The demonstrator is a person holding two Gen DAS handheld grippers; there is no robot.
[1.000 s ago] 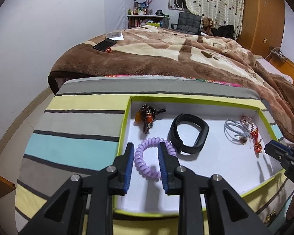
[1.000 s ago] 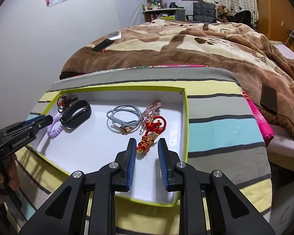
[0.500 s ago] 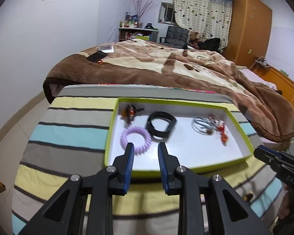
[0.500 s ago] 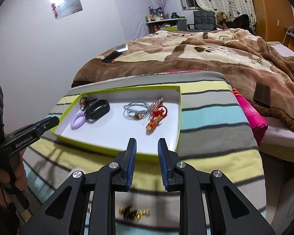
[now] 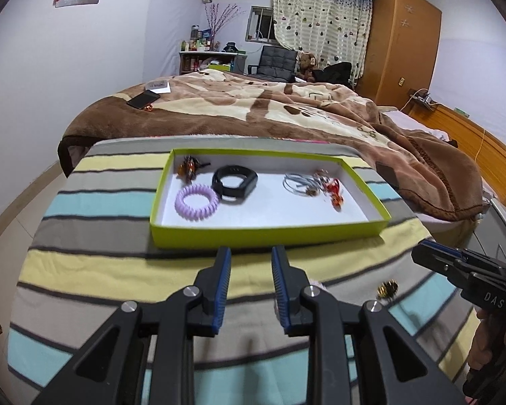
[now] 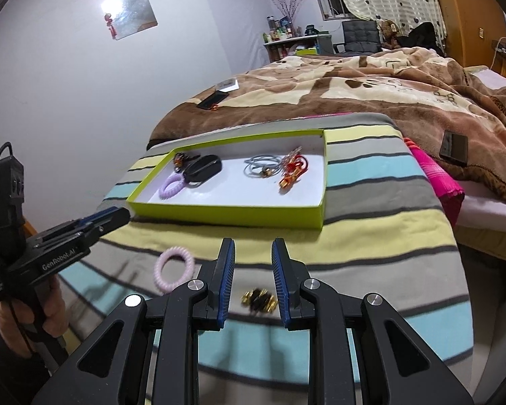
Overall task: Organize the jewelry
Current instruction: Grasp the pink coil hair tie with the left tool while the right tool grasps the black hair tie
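Jewelry lies grouped inside the green tray (image 6: 226, 215), so pieces stay together. Left gripper (image 5: 249, 283) and right gripper (image 6: 253, 276) hold nothing, jaws parted. Pink coil band (image 6: 174, 270) and gold-black piece (image 6: 258, 298) wait near, outside the tray.

bed: covered by a brown and cream blanket (image 5: 253, 111)
phone (image 5: 143, 99): dark, lying flat on the blanket's far left part, just beside a white card (image 5: 158, 86)
second phone (image 6: 453, 146): dark, on the blanket's right side
wardrobe (image 5: 398, 40): orange wood, far right corner
curtain (image 5: 320, 30): pale, dotted with hearts
chair (image 5: 275, 62): black, beyond the bed
teddy bear (image 5: 307, 64): brown, beside the chair
shelf (image 5: 202, 59): crowded with bottles
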